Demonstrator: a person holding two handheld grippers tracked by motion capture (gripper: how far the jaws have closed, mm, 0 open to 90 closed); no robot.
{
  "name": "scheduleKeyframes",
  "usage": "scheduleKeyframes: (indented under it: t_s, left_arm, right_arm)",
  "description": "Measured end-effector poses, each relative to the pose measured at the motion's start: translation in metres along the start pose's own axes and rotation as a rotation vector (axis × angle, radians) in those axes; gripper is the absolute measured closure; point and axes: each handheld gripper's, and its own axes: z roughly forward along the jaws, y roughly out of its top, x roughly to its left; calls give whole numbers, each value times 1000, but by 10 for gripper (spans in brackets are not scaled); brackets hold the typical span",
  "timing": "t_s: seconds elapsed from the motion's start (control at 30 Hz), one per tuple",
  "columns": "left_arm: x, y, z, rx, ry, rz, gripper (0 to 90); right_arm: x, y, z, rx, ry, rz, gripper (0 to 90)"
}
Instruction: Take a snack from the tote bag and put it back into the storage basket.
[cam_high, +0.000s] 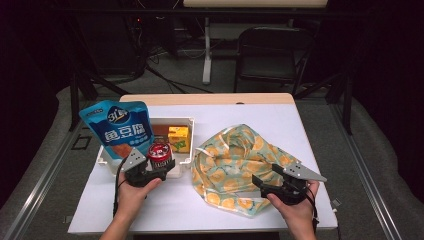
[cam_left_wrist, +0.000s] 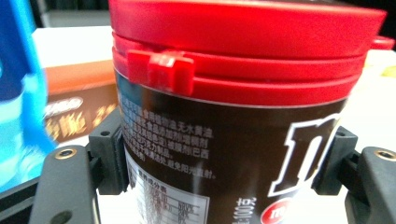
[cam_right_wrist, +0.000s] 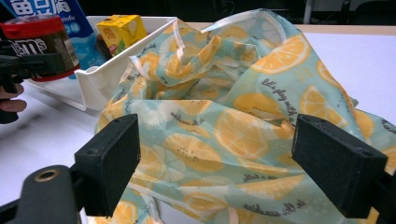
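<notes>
A brown candy jar (cam_high: 159, 154) with a red lid is clamped between the jaws of my left gripper (cam_high: 161, 164), held just above the front rim of the white bin (cam_high: 182, 159). Seen close in the left gripper view, the jar (cam_left_wrist: 224, 121) has a pad (cam_left_wrist: 108, 154) pressed against each side. From the right gripper view the jar (cam_right_wrist: 41, 39) is at far left. My right gripper (cam_high: 265, 183) is open at the near edge of the crumpled orange-print cloth bag (cam_high: 235, 162), and its pads (cam_right_wrist: 109, 161) stand wide apart over the bag (cam_right_wrist: 224, 116).
The bin holds a tall blue snack pouch (cam_high: 119, 127), a yellow drink carton (cam_high: 178, 138) and a brown box (cam_left_wrist: 77, 100). The white table (cam_high: 280, 120) has bare room behind and to the right of the bag. A black chair (cam_high: 270, 52) stands beyond the table.
</notes>
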Motion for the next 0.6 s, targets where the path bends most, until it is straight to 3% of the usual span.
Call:
scheduleKeyframes:
  t_s: [0.03, 0.1, 0.2, 0.33, 0.6]
  left_arm:
    - [2, -1, 2, 19, 22, 1, 256]
    - [5, -2, 6, 25, 24, -18, 257]
    - [7, -5, 16, 77, 47, -19, 256]
    - [10, -8, 25, 143, 30, -22, 257]
    - [13, -7, 35, 208, 64, -42, 256]
  right_arm:
    - [-1, 0, 0, 0, -1, 3, 156]
    - [-1, -1, 0, -8, 0, 14, 156]
    - [-2, -1, -1, -7, -4, 13, 157]
    - [-1, -1, -1, -6, -6, 10, 160]
    - [-1, -2, -1, -3, -8, 9, 163]
